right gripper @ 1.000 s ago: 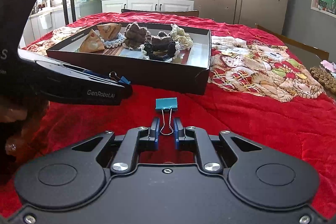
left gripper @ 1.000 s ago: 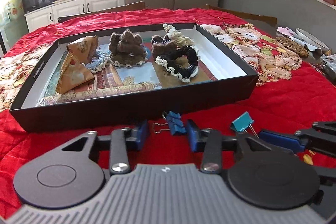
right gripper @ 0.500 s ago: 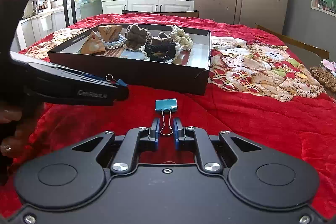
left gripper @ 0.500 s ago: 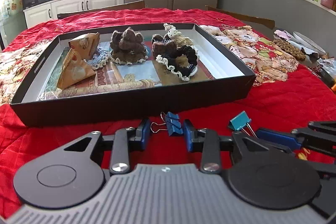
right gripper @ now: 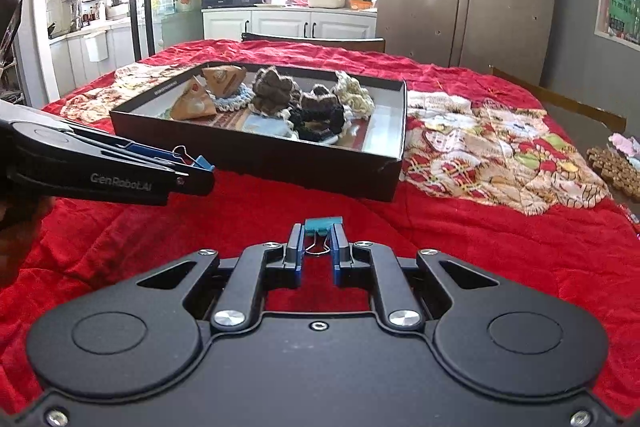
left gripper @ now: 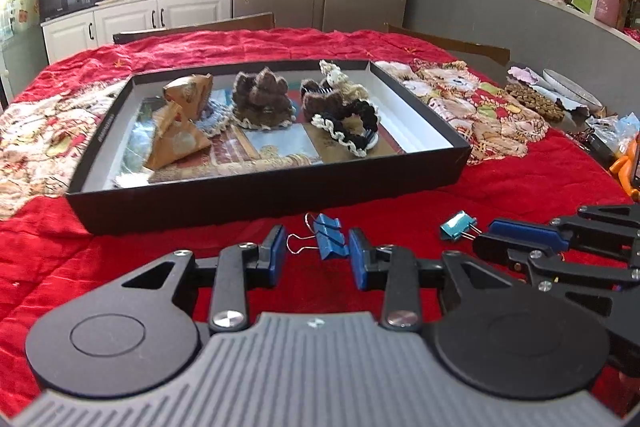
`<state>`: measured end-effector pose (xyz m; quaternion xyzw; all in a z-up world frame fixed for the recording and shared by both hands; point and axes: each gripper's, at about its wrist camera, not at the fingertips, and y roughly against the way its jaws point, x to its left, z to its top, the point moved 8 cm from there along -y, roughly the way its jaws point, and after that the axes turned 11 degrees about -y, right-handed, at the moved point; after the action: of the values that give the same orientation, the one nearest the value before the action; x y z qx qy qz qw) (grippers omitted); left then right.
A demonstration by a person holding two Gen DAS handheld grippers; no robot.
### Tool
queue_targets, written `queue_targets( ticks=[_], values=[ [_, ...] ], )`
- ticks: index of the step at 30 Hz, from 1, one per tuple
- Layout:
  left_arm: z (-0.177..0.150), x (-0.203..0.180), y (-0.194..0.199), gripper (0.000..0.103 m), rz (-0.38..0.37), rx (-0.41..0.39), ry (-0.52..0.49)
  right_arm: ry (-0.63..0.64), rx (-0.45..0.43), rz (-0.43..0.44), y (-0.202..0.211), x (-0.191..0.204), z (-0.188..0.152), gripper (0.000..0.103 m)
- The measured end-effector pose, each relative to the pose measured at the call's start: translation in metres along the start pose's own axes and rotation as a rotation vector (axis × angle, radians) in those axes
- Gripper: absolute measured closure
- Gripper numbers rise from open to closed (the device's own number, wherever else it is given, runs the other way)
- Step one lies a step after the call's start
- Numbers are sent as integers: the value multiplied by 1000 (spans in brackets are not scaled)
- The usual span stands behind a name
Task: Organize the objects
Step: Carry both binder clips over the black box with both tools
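Binder clips [left gripper: 330, 237] near box [left gripper: 280, 187] on red quilt [left gripper: 520, 187].

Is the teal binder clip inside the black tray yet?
No, the teal binder clip sits at the right gripper on the red cloth, outside the black tray.

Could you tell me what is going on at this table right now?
A person is sorting small items with two handheld grippers. The left gripper holds a dark blue binder clip just in front of the black tray of knitted pieces. The right gripper pinches a teal binder clip by its wire handles above the red cloth.
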<state>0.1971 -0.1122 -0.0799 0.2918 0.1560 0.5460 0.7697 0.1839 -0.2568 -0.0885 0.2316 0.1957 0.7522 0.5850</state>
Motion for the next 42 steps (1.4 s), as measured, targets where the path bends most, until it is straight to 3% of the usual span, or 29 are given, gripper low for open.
queue_targets(
  ticks=[24,42],
  values=[
    [-1,33,53,65,36,-71,-11,58,-97,62,41,29,27,91],
    [20,55,61,65,54,-105,-13,-108,-105,230,36,20,96,91]
  ],
)
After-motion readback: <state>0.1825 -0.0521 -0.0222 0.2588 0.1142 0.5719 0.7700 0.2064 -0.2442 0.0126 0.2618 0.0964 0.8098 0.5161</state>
